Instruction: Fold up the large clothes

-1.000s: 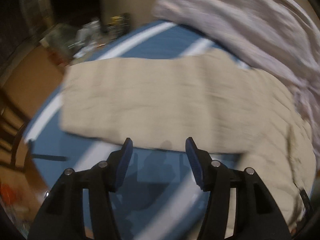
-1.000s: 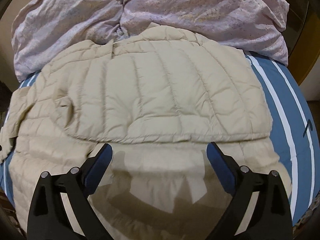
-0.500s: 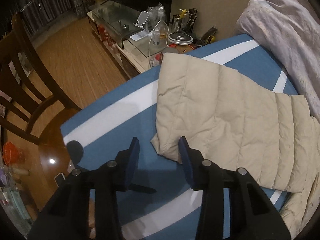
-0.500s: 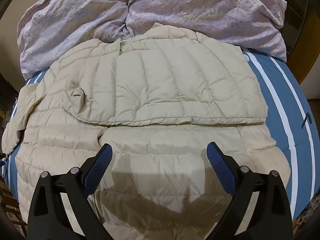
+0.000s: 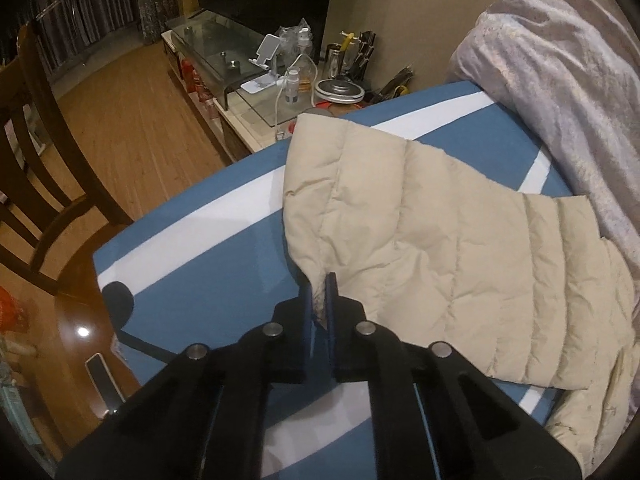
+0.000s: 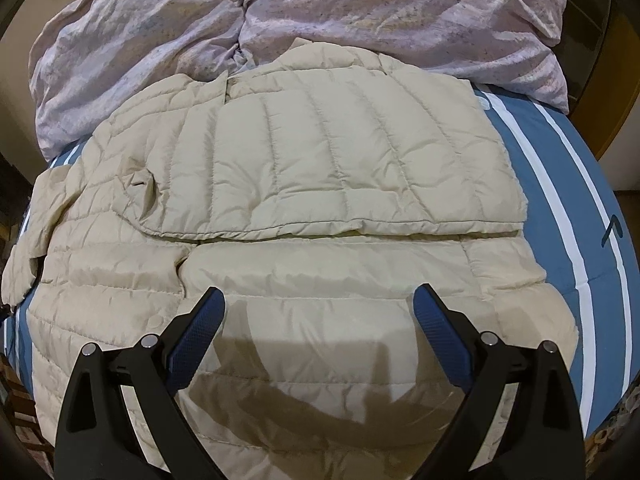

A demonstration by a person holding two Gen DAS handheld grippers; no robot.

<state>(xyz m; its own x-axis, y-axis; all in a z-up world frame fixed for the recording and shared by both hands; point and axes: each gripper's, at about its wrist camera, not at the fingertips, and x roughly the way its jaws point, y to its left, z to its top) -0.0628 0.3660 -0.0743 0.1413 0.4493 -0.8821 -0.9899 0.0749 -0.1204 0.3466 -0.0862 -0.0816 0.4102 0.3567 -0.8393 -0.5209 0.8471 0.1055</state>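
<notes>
A beige quilted puffer jacket (image 6: 320, 184) lies spread on a blue bed cover with white stripes (image 6: 560, 184). Its right sleeve is folded flat across the chest. Its left sleeve (image 5: 420, 240) lies stretched out to the side in the left wrist view. My left gripper (image 5: 319, 288) is shut on the near corner of that sleeve's cuff, low on the cover. My right gripper (image 6: 318, 312) is open and empty, hovering above the jacket's lower body.
A crumpled lilac duvet (image 6: 280, 28) lies behind the jacket's collar and shows at the right in the left wrist view (image 5: 568, 92). A wooden chair (image 5: 36, 184), wooden floor and a cluttered glass-topped low table (image 5: 272, 72) stand past the bed's edge.
My left gripper moved in to the sleeve cuff and closed on its corner. My right gripper drew back a little from the jacket, staying open.
</notes>
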